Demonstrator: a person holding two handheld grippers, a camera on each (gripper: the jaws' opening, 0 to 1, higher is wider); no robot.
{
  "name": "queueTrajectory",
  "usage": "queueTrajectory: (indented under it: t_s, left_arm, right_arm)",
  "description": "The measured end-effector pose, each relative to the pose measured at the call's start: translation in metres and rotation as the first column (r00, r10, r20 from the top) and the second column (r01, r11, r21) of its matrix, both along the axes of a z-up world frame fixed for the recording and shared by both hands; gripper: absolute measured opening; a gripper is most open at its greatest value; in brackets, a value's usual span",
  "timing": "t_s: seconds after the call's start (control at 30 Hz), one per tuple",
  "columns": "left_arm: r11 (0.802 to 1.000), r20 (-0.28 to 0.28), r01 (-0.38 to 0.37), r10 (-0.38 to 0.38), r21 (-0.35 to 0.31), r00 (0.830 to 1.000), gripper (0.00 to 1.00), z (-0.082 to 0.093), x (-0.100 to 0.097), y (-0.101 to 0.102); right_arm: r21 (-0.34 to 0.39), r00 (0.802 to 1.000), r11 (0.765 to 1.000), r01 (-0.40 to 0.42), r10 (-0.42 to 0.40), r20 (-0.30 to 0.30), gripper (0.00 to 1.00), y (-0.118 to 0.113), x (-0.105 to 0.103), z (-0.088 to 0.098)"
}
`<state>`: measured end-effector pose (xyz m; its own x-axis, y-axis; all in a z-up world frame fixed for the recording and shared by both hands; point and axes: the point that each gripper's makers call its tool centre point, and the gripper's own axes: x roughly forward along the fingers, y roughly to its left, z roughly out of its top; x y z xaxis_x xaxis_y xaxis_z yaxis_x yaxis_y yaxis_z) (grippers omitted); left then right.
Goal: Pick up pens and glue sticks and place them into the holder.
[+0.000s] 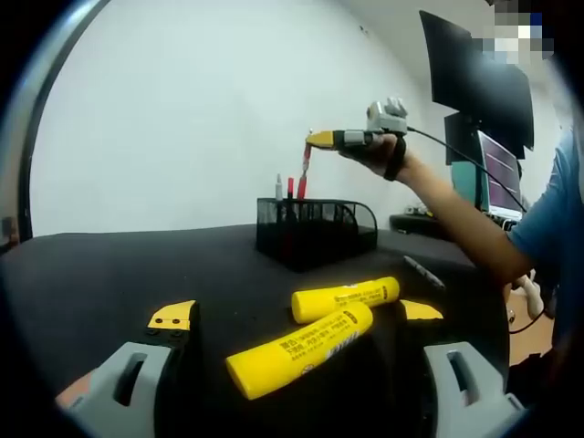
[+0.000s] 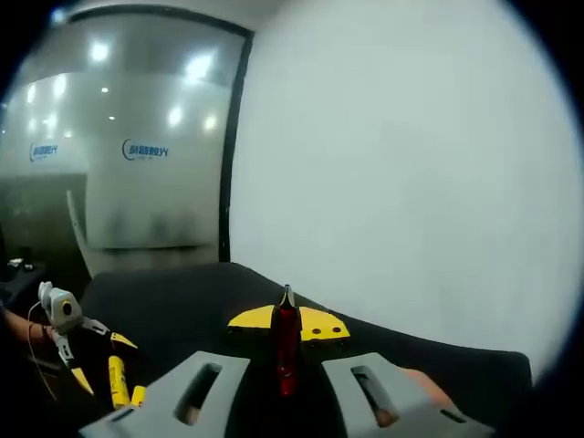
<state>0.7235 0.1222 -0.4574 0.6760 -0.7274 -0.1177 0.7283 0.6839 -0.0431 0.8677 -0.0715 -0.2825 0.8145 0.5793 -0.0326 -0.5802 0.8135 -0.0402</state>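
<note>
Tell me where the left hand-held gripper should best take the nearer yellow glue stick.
Probably mid-barrel. The nearer glue stick lies flat on the black table, slanted between the open left hand-held gripper's jaws, with the other glue stick close behind its far end. Come from above, jaws across the barrel, away from that end.

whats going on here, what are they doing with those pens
A person is tidying stationery into a black mesh holder on a dark table, using a handheld gripper in each hand. The right gripper is shut on a red pen and holds it above the holder, which already has a few pens standing in it. The left gripper is open, low over the table, with two yellow glue sticks lying between its jaws. A dark pen lies on the table farther off.
</note>
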Motion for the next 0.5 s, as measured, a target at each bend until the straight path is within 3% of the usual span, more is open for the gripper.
queueTrajectory:
  t_s: [0.2,0.5]
  left_arm:
    - [1.000,-0.001,-0.002,0.002,0.004,1.000,0.84,-0.001,0.000,0.000]
    - [1.000,-0.001,-0.004,0.004,0.006,1.000,0.83,-0.001,0.000,0.001]
  right_arm:
    - [-0.015,1.000,1.000,-0.010,0.010,-0.027,0.05,0.004,0.003,-0.011]
    - [-0.067,0.993,0.997,-0.043,0.036,-0.114,0.05,0.013,0.004,-0.036]
